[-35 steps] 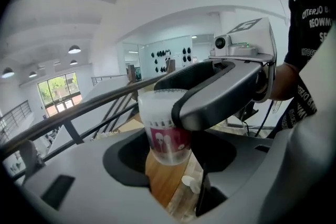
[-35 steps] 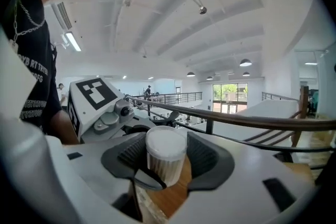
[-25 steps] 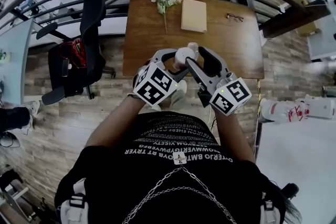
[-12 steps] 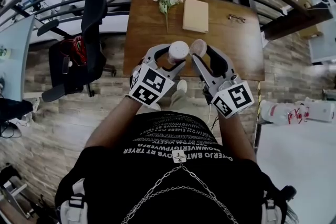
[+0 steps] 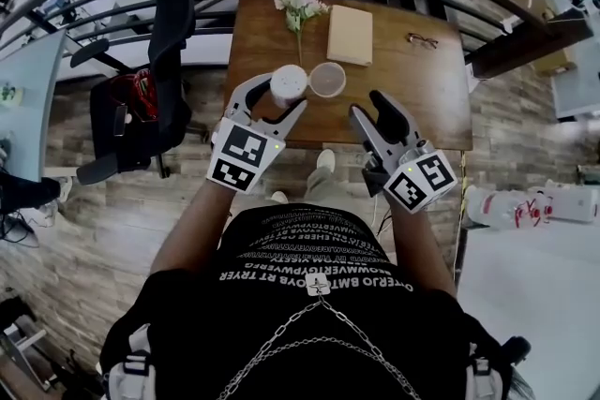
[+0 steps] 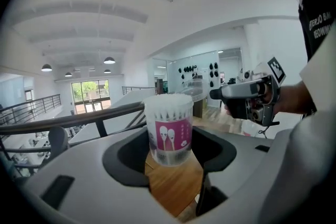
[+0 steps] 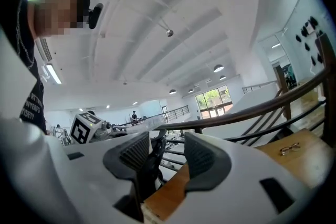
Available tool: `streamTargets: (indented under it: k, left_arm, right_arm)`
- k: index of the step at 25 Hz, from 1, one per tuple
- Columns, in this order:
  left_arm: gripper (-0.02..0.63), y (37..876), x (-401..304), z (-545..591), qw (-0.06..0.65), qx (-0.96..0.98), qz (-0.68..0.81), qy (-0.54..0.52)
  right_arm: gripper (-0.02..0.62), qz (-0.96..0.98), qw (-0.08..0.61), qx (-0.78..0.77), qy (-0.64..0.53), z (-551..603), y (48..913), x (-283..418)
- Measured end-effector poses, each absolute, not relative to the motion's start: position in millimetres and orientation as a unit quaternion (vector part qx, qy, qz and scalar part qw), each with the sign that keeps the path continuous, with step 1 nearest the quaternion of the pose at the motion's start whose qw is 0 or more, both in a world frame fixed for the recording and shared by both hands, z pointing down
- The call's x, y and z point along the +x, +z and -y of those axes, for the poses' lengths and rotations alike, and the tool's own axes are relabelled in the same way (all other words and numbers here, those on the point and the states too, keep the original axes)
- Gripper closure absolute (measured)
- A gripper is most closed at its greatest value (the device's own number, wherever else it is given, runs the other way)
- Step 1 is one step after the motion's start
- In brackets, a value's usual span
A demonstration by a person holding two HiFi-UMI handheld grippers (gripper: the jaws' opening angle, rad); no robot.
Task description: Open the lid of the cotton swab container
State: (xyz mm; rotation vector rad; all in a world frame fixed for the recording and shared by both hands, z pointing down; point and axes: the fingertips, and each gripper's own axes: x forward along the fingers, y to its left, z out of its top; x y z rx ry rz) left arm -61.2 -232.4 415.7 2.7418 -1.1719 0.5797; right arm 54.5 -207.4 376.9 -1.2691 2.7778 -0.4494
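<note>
Head view, looking steeply down on a person holding two grippers over a wooden table (image 5: 427, 98). The left gripper (image 5: 277, 96) is closed around the cotton swab container (image 5: 288, 84) and holds it upright over the table's near edge. In the left gripper view the container sits squarely between the wide-set jaws, its top open and packed with white swab tips.

The clear round lid (image 5: 327, 80) is off. Half a second ago the right gripper had it; now it appears to lie on the table just to the right of the container. The right gripper (image 5: 372, 111) has pulled back toward the person. Its jaws are opening, and the right gripper view shows nothing between them, only the table edge and a railing beyond.

The task looks essentially complete, with only the container left to release. A flower sprig (image 5: 298, 7), a tan book (image 5: 349, 35) and glasses (image 5: 421, 37) lie at the far side.
</note>
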Motion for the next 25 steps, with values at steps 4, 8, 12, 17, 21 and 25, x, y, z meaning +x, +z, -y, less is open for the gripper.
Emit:
streamTargets:
  k: [4,8,12,17,21,25]
  left_arm:
    - [0.342,404,-84,235,0.045,0.889,0.417,0.182]
    - [0.344,401,-104,234,0.043,0.878,0.441,0.179]
    - [0.342,387,-120,231,0.047,0.872,0.458,0.163]
    - [0.342,373,-116,228,0.039,0.875,0.453,0.164]
    - [0.342,370,-113,222,0.032,0.879,0.447,0.164]
    - [0.342,372,-111,216,0.033,0.879,0.445,0.169]
  right_arm:
    - [0.510,-0.881,-0.036,-0.458,-0.113,205,389,79]
    - [0.579,-0.862,-0.059,-0.496,-0.088,202,388,106]
    - [0.580,-0.843,-0.066,-0.531,-0.055,198,375,134]
    - [0.580,-0.833,-0.066,-0.547,-0.046,195,369,150]
    - [0.580,-0.835,-0.065,-0.545,-0.043,194,368,145]
    - [0.580,-0.838,-0.062,-0.541,-0.038,192,366,136]
